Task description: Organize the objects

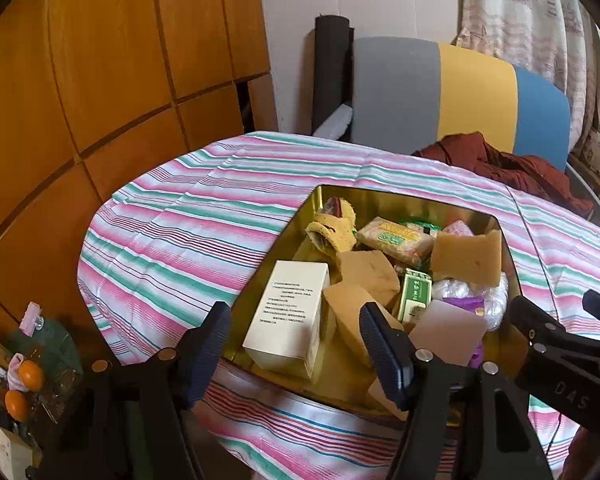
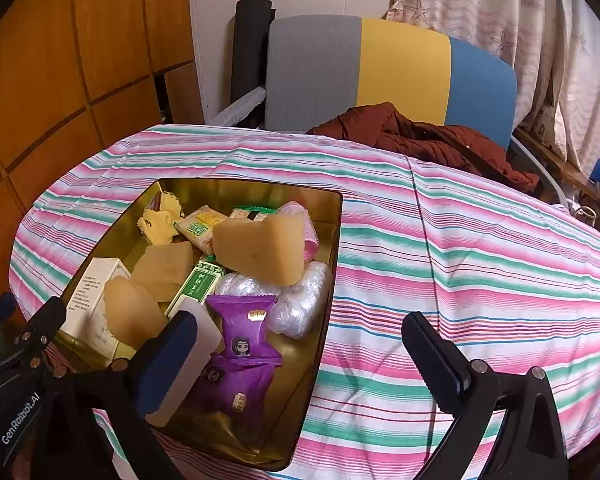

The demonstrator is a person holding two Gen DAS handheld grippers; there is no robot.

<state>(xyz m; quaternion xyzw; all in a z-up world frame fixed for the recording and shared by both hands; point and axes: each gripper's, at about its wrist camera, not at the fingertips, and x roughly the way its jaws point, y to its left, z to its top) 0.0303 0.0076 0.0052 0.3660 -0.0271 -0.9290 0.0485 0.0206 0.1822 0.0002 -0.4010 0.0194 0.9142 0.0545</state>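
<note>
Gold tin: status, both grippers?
Left gripper open, empty, over white box. Right gripper open, empty. Gold tin full; nothing blocking.

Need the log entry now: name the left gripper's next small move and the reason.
Probably lower the left gripper onto the white box and close: its open jaws already straddle the box inside the gold tin, with nothing gripped.

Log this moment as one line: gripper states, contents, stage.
left gripper: open, over white box | right gripper: open, empty | gold tin: sponges, snack packets inside | stage: nothing grasped
</note>
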